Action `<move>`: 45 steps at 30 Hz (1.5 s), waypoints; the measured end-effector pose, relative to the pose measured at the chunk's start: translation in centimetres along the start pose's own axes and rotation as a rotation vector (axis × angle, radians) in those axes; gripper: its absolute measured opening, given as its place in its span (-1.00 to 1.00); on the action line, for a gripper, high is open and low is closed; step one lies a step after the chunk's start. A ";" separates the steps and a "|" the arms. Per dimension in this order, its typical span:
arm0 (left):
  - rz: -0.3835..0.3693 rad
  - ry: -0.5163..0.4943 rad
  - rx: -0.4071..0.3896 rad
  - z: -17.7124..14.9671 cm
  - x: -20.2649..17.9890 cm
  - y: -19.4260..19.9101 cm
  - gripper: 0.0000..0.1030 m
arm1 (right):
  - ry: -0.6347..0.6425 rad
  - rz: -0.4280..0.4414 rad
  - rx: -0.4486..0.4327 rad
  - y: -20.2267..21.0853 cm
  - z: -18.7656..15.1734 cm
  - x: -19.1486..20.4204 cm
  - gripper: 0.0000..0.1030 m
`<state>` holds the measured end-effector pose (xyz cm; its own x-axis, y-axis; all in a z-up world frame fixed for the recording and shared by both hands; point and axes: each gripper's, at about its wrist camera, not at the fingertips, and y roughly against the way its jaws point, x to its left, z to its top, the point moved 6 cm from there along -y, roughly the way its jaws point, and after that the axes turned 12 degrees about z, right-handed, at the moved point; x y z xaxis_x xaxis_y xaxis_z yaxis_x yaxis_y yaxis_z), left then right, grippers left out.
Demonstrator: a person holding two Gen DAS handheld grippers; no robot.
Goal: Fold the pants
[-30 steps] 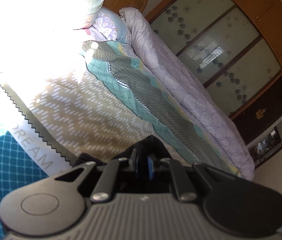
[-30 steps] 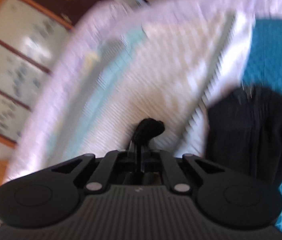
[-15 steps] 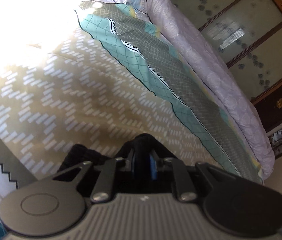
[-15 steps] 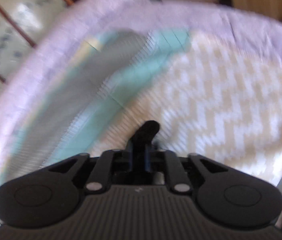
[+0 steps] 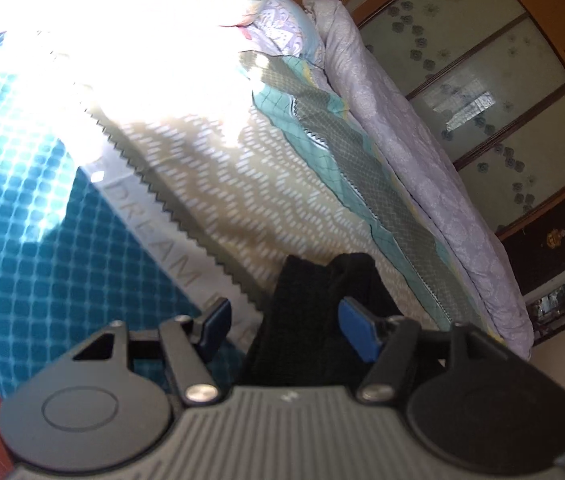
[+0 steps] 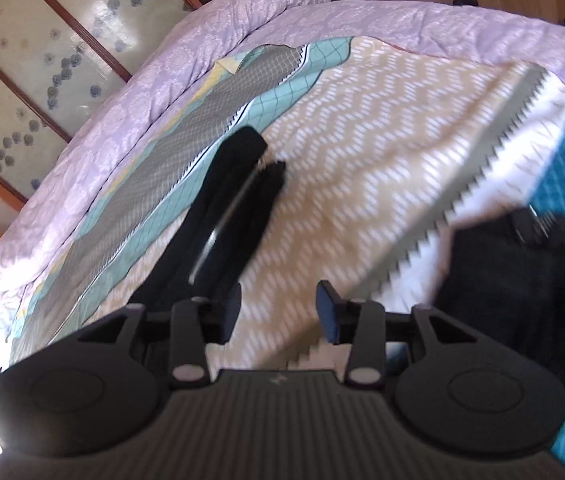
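Pants [image 6: 238, 200] lie on the bed, black against the beige patterned blanket [image 6: 382, 152], and in the right wrist view the two legs run side by side from the lower middle of the frame up toward the centre, a thin pale gap between them. A second dark bunch of cloth [image 6: 522, 280] sits at the right edge of that view; whether it belongs to the same garment I cannot tell. The left gripper [image 5: 282, 326] is opening, its blue pads spread wide, and black cloth [image 5: 314, 312] stands up between them at the bottom centre of the left wrist view, though the pads no longer press on it. The right gripper [image 6: 278, 312] is opening too, with only blanket showing between its pads; the legs lie just to the left of its left pad. So it looks like a lay-down is finishing: the legs are stretched out and paired, and the cross folds appear yet to come. Room to work is good, with a broad flat stretch of blanket in the middle of both views. The limits are the rolled lilac quilt [image 6: 122, 92] along the upper left of the right view, and the teal cover [image 5: 42, 240] at the left of the left view.
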<state>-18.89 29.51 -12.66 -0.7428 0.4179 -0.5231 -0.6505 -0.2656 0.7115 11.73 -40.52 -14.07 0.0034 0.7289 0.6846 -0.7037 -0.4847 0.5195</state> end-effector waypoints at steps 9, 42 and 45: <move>0.016 -0.040 0.110 -4.3 0.2 -2.4 -0.07 | 0.042 0.125 0.163 0.4 -8.4 5.9 -0.11; 0.064 -0.249 0.185 2.4 -5.0 -7.5 -0.14 | 0.361 0.106 0.295 -6.9 -7.7 13.3 -0.03; 0.031 -0.350 0.170 1.4 -7.7 -8.1 -0.82 | 0.303 0.004 0.193 -8.7 -0.5 10.8 0.00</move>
<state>-7.68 29.71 -13.77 -0.6435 0.6911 -0.3292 -0.5712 -0.1472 0.8075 17.54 -28.18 -11.42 -0.2309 0.8229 0.5192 -0.5560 -0.5495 0.6237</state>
